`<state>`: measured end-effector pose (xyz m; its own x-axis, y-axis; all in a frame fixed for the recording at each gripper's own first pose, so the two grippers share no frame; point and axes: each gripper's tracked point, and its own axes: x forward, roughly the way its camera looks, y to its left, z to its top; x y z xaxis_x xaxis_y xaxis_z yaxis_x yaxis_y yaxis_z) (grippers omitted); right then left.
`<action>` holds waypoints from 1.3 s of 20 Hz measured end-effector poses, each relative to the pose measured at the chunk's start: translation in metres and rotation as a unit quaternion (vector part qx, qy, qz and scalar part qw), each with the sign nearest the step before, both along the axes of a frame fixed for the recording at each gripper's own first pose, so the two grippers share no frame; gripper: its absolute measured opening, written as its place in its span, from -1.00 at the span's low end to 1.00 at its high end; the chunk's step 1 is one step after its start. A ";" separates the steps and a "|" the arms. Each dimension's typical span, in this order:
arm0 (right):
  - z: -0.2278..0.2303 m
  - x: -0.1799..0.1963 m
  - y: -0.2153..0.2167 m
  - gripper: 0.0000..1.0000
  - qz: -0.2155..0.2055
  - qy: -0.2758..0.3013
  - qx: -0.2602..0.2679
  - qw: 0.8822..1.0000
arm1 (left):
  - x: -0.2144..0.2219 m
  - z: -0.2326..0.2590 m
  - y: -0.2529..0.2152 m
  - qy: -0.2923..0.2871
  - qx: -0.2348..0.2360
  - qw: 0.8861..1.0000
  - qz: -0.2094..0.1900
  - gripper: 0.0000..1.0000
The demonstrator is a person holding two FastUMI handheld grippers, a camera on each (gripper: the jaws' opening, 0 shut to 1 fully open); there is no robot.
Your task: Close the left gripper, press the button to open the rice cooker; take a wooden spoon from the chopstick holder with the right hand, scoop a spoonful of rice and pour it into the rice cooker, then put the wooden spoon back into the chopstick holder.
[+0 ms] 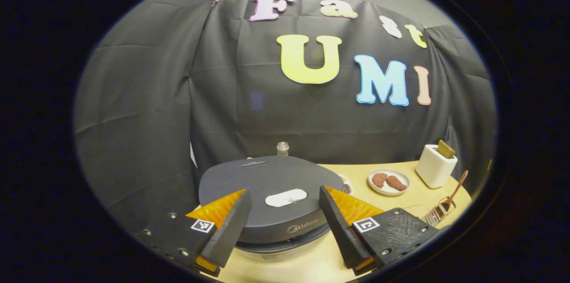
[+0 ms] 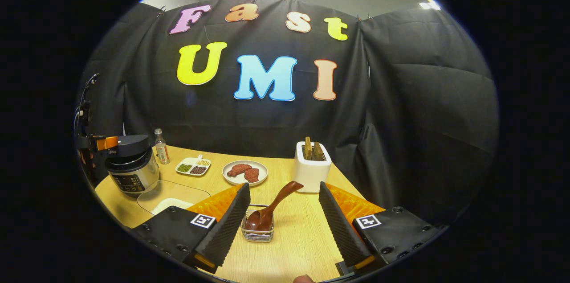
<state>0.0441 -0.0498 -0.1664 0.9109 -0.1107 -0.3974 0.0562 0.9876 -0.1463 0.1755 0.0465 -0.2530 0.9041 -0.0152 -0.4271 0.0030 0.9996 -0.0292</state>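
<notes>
Our left tool (image 1: 285, 225) hangs released over the rice cooker (image 1: 267, 194); our right tool (image 2: 285, 225), released, flanks the wooden spoon (image 2: 269, 209)

The light wooden counter (image 2: 294, 238) carries a wire chopstick holder (image 2: 257, 231) near its front middle. At about ten o'clock from the holder stand a clear container (image 2: 171, 198), the rice cooker (image 2: 131, 167), a small bottle (image 2: 160, 146) and a divided dish (image 2: 193, 166). At twelve o'clock lies a plate of meat (image 2: 245, 172), and at one o'clock a white toaster (image 2: 312, 171).
</notes>
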 end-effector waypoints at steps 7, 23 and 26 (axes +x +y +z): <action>-0.005 0.004 0.001 0.94 0.004 0.005 0.000 1.000 | -0.009 -0.022 -0.006 0.008 0.019 1.000 0.000 0.94; 0.021 0.002 0.008 0.94 0.027 -0.025 0.021 0.999 | -0.039 0.005 -0.023 -0.030 0.011 0.999 -0.008 0.87; 0.041 -0.007 0.013 0.96 0.053 -0.046 0.039 0.997 | -0.065 0.060 -0.044 -0.070 0.017 0.997 -0.016 0.86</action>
